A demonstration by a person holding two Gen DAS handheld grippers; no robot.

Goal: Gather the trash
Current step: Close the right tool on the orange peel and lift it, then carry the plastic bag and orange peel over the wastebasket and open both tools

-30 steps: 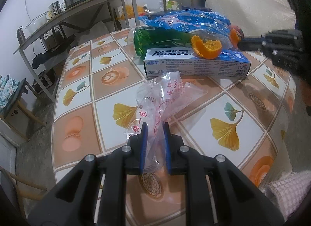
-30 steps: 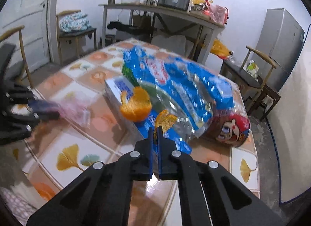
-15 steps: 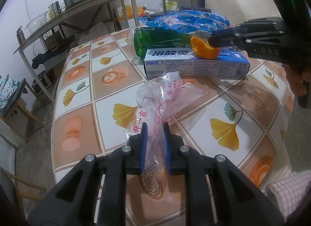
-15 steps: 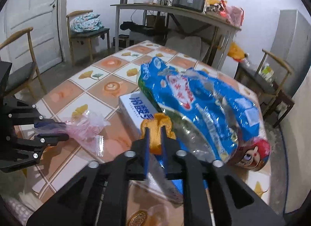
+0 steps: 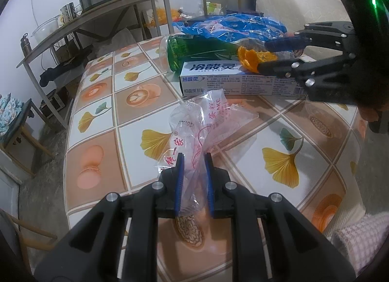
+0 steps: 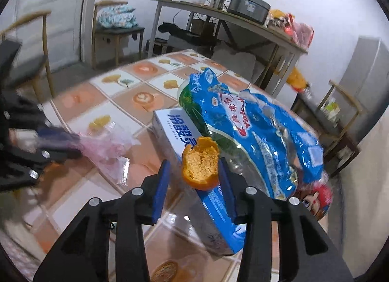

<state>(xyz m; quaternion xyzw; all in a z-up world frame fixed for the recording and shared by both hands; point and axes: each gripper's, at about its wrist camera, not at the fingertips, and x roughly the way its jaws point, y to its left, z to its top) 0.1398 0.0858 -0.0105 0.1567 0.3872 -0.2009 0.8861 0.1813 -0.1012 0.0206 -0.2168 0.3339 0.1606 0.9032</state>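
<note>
Plastic bag (image 5: 199, 124), clear with red print, is pinched by the left gripper (image 5: 193, 172) above the tiled bench (image 5: 97, 141). Farther right, the right gripper (image 6: 194, 160) has fingers (image 6: 161, 180) spreading around an orange peel (image 6: 200, 165) atop the toothpaste box (image 5: 233, 80).

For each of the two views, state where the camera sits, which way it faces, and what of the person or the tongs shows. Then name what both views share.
Left wrist: sits on the left tongs, looking down across the tiled table; they pinch a clear plastic bag; the right tongs enter from the right.
Right wrist: sits on the right tongs, opening around an orange peel on the toothpaste box; the left tongs show at left.
Shared: peel, box, bag, green bottle, blue wrapper.
</note>
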